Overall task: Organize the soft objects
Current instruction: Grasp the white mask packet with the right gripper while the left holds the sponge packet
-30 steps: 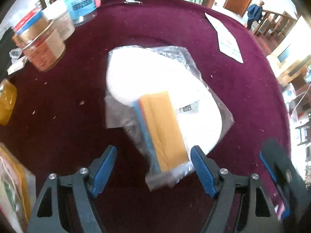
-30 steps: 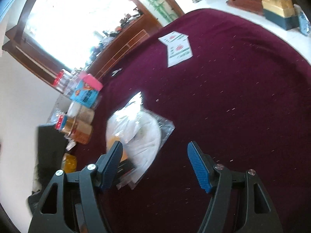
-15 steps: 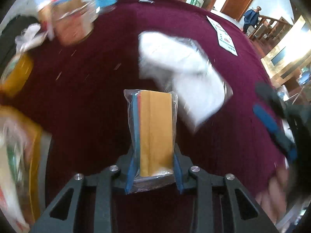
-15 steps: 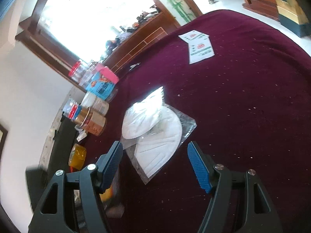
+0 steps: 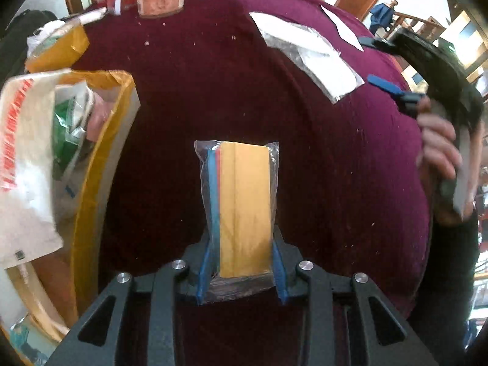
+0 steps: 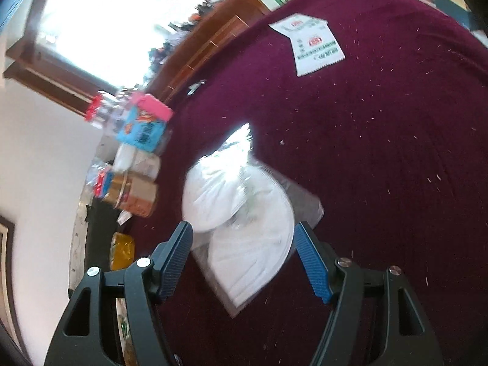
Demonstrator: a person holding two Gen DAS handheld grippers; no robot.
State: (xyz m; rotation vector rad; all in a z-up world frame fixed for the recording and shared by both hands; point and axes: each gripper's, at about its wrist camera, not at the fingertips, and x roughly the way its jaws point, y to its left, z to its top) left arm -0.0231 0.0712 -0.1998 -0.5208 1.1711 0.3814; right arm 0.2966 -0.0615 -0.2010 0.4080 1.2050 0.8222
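Cloth pack (image 5: 241, 210): a clear plastic sleeve with folded yellow, red and blue cloths inside, standing up between the fingers of the left gripper (image 5: 241, 270), lifted clear of the maroon surface (image 5: 335, 183).
Left gripper: closed narrow on the lower end of the cloth pack, one blue pad pressing each long side; the top of the pack sticks out well ahead of the fingertips.
Mask bags (image 6: 244, 222): two clear bags with white folded masks, overlapping, lying flat on the surface; in the left wrist view they (image 5: 311, 55) lie far ahead and to the right of the held pack.
Right gripper (image 6: 244, 253): jaws wide apart and holding nothing, hovering over the near end of the mask bags, with the lower bag showing between the blue pads; whether the pads touch it cannot be told.
Right hand (image 5: 439, 143): wrapped around the handle of the right gripper at the right edge of the left wrist view.
Yellow box (image 5: 100, 158): open, to the left of the cloth pack, with bagged items inside.
Jars (image 6: 137, 177): a cluster at the far left edge of the surface, blurred.
Printed leaflet (image 6: 314, 45): flat on the far side of the surface, well apart from the mask bags.
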